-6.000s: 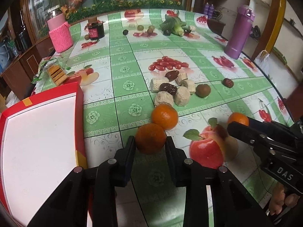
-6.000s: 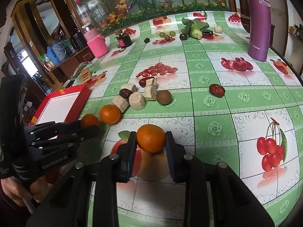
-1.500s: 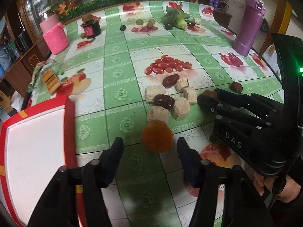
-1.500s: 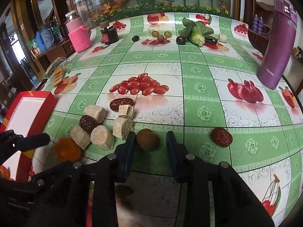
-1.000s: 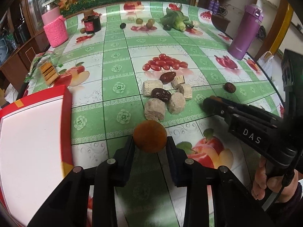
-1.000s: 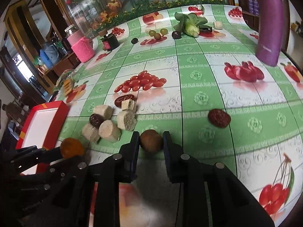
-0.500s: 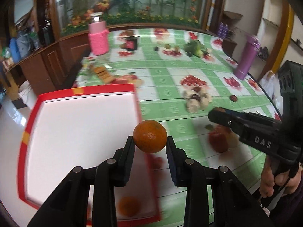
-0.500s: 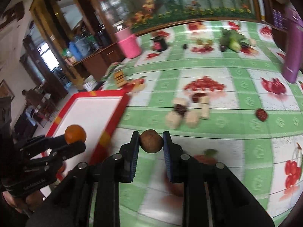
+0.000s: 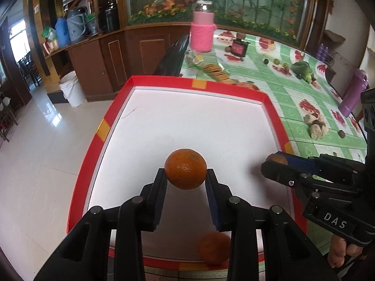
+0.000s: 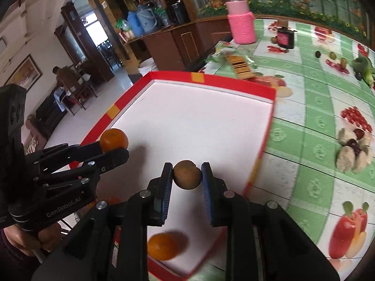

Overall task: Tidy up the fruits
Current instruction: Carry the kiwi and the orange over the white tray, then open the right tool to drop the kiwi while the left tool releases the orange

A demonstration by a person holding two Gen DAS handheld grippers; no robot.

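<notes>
Both grippers hang over the red-rimmed white tray [image 9: 269, 103]: the left gripper [image 9: 185, 182] clamps a round orange tangerine [image 9: 185, 172] nearer its left rim, the right gripper [image 10: 186, 180] pinches a small brown fruit [image 10: 187, 174] nearer its right rim.

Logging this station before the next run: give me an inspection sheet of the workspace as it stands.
Surface: green fruit-print tablecloth.
Job's things: red-rimmed white tray holds one loose orange.
Clutter: pink knitted jar, purple bottle, pile of beige chunks and dark dates, stacked crackers.
Tongs: left tongs shut on round orange; right tongs shut on small brown fruit; both over tray.
Cables: nothing seen.
Surroundings: wooden cabinets, white bucket, tiled floor.
</notes>
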